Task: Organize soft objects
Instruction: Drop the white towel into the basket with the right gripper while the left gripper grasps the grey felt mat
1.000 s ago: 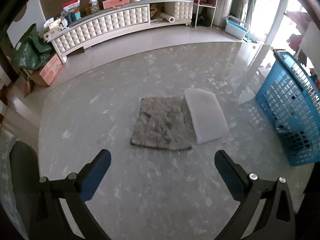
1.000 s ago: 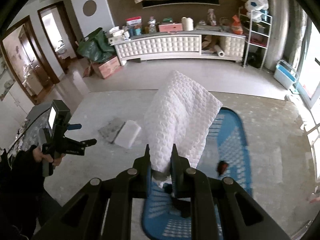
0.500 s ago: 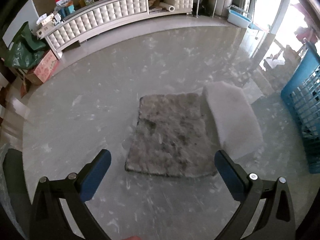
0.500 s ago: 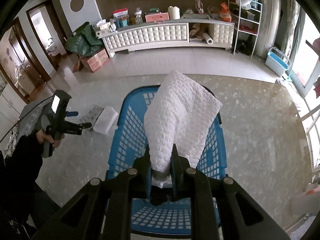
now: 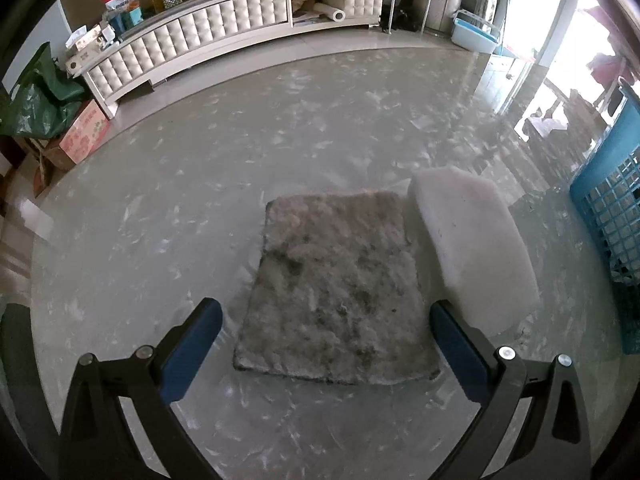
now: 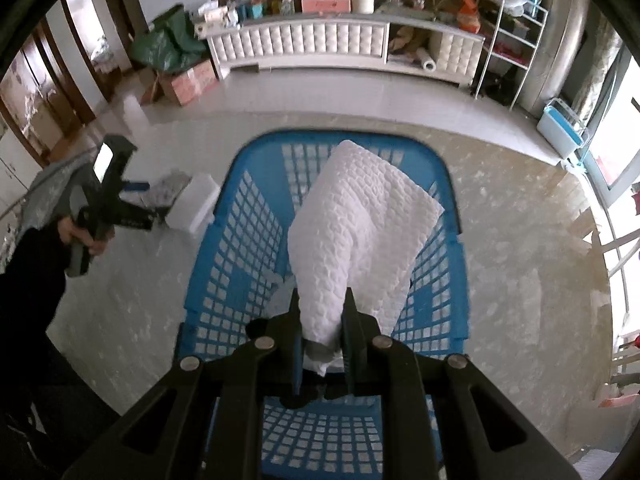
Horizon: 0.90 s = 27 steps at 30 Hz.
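A grey fluffy mat [image 5: 340, 288] lies flat on the marble table, with a white foam pad [image 5: 472, 248] touching its right side. My left gripper [image 5: 326, 320] is open and empty, just above the mat's near edge, its fingers on either side. My right gripper [image 6: 322, 312] is shut on a white quilted cloth [image 6: 360, 216] that hangs down into the blue plastic basket [image 6: 240, 224]. The basket also shows at the right edge of the left wrist view [image 5: 608, 216]. The left gripper, mat and pad appear left of the basket in the right wrist view [image 6: 116, 200].
A long white tufted cabinet [image 5: 208, 44] with boxes on top stands along the far wall. A green bag [image 5: 36, 100] and a cardboard box [image 5: 80, 136] sit on the floor at left. A wire shelf [image 6: 508, 40] and a small blue tub [image 6: 560, 128] stand at right.
My left gripper has moved forward and down toward the grey mat. My right gripper has carried the quilted cloth over the blue basket and lowered it inside.
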Tool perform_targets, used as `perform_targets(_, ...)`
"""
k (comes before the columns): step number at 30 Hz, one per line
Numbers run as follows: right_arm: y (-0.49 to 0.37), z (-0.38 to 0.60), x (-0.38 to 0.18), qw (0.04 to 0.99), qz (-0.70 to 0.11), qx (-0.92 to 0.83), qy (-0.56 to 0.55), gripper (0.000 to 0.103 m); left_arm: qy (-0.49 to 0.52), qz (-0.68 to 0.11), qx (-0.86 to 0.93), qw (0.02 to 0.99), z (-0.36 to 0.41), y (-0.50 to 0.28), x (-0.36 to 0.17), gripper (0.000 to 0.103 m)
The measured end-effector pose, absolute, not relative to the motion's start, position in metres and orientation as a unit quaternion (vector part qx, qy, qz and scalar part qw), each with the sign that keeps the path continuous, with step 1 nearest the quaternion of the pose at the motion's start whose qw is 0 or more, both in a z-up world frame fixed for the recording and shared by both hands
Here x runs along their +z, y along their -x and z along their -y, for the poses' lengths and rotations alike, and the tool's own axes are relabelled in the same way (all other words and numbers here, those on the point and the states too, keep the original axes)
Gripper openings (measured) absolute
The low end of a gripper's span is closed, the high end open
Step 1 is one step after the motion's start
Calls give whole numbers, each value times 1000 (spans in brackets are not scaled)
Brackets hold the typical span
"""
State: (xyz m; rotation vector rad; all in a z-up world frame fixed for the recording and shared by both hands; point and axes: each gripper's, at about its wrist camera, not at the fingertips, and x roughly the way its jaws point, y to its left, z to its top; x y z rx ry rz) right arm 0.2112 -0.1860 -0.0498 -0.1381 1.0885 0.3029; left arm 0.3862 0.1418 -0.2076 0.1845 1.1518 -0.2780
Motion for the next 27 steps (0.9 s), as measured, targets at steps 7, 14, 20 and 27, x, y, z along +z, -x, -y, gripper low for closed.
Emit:
perform_targets(7, -222, 180, -76, 817, -554, 136, 84, 15, -90, -533, -137, 830, -137, -376, -204, 89)
perform_targets(14, -230, 167, -85, 792, -584, 149, 100, 16, -96, -513, -159, 838, -135, -366, -199, 56)
perform_targets(20, -234, 160, -96, 773, -607, 160, 94, 23, -94, -501, -169, 844, -140, -362, -196, 32)
perform_targets(27, -235, 161, -96, 774, -605, 168, 76, 39, -84, -505, -155, 845, -141, -364, -193, 20)
